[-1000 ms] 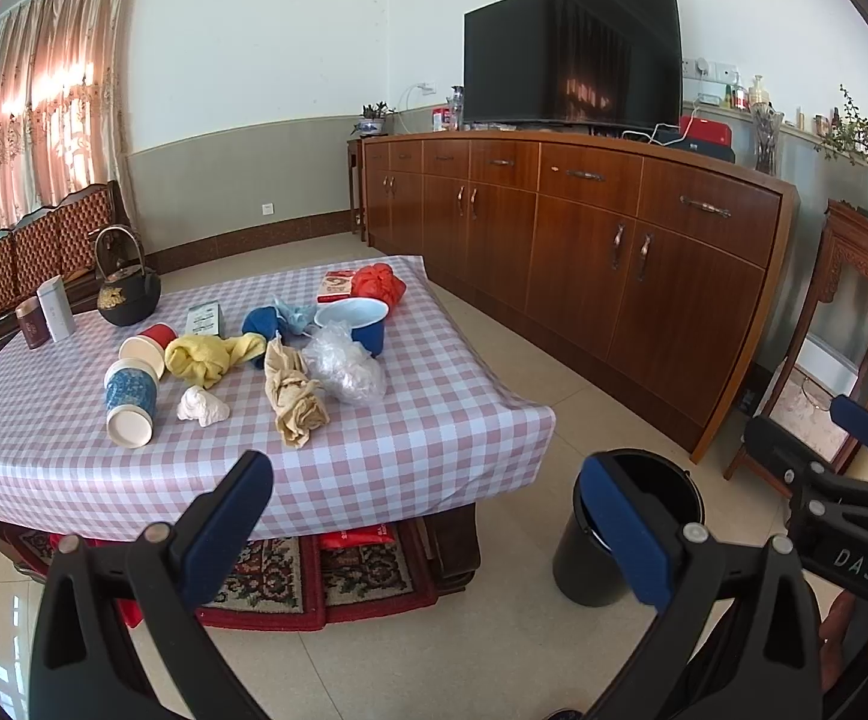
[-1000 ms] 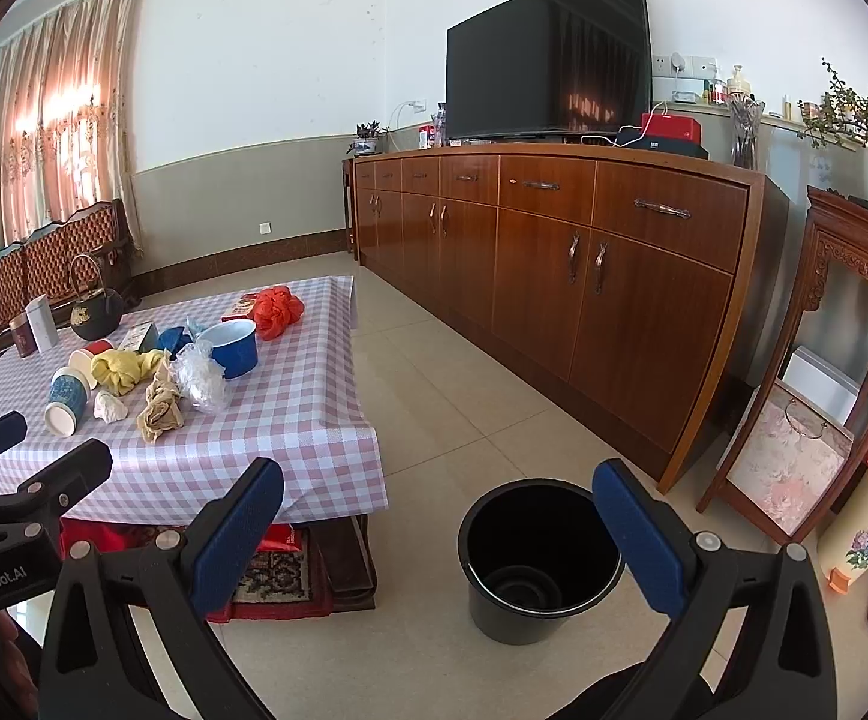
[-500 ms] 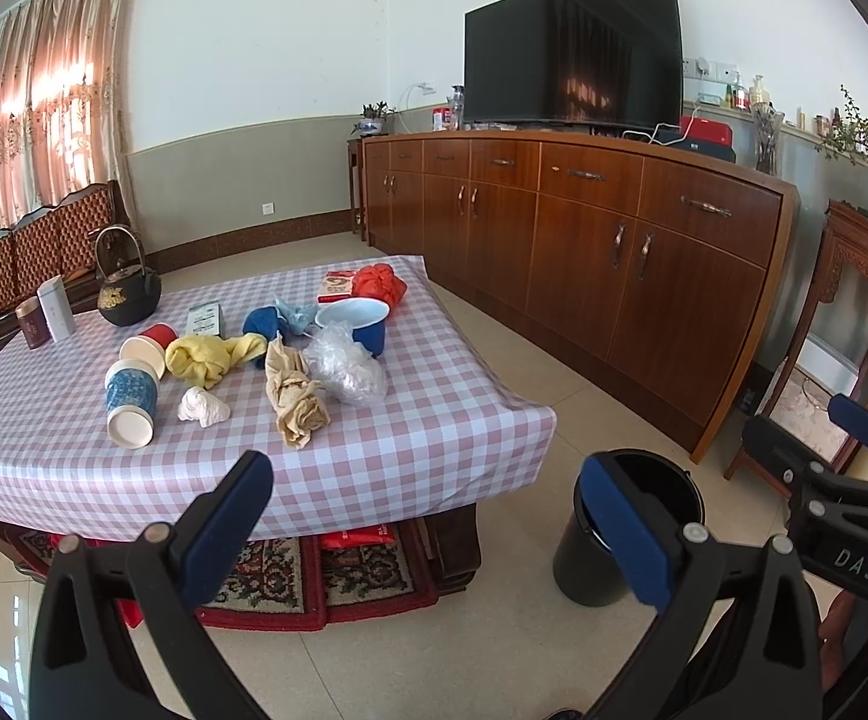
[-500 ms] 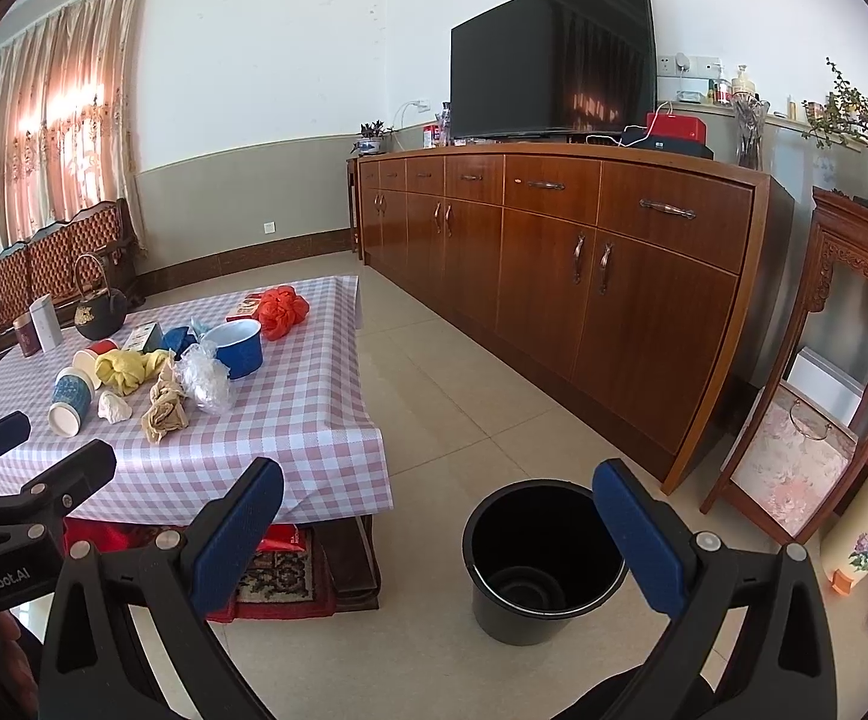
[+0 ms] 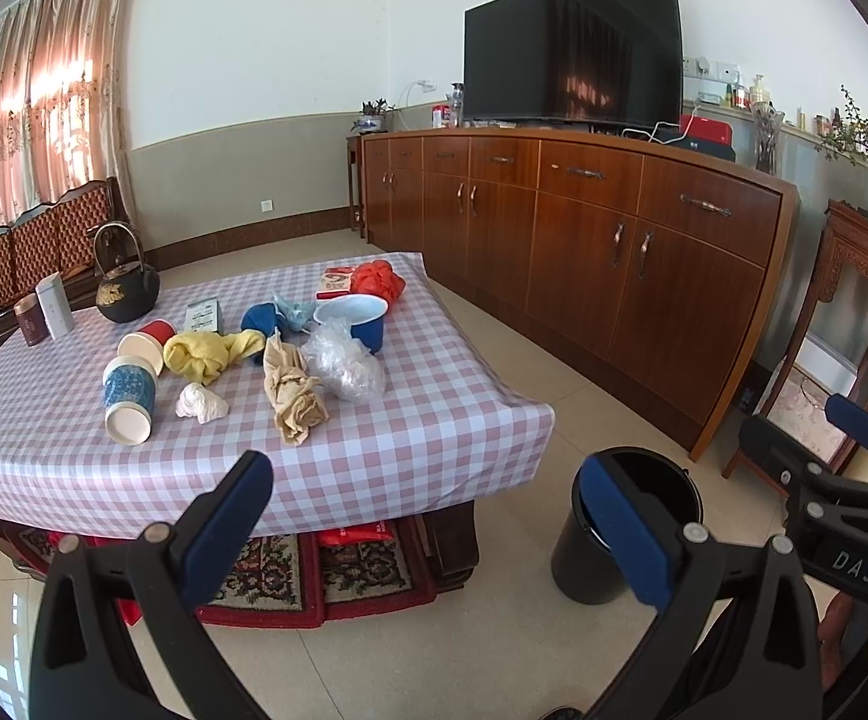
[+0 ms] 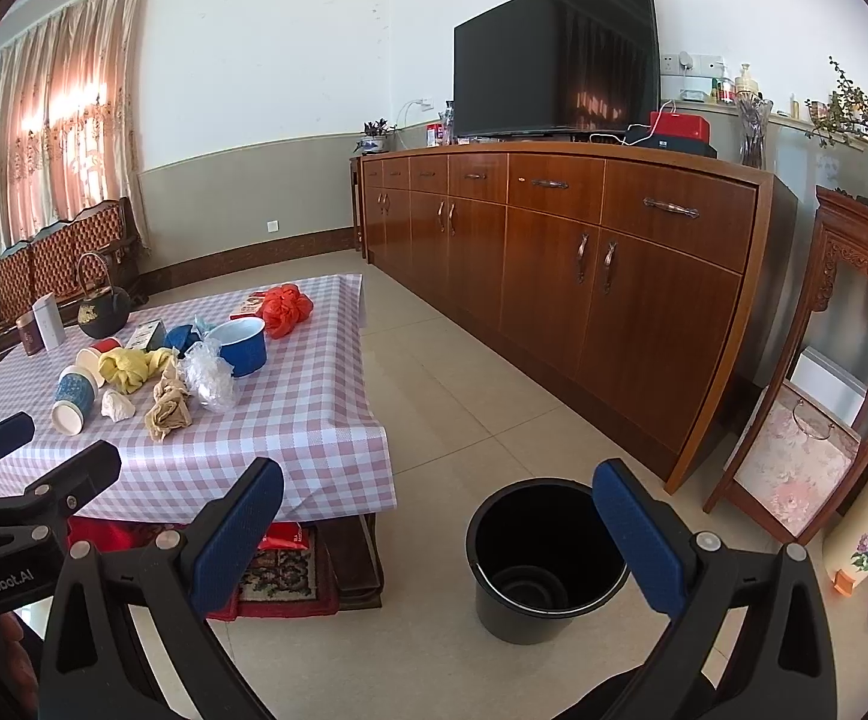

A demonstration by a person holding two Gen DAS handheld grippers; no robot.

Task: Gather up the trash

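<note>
Checkered-cloth surface [image 5: 374, 438] fills the room's left; both the left hand-held gripper [image 5: 428, 516] and right hand-held gripper [image 6: 439, 528] gape wide, empty. Crumpled tan paper [image 5: 293, 396] lies at eleven o'clock, round black plastic bin [image 6: 544, 552] at three on the floor.

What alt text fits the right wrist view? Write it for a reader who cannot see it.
The open right gripper hovers over a tiled floor, with an empty black bucket standing just ahead of it. To the left, a checked table holds crumpled trash, paper cups and a blue bowl; a long wooden sideboard with a television runs behind.
</note>
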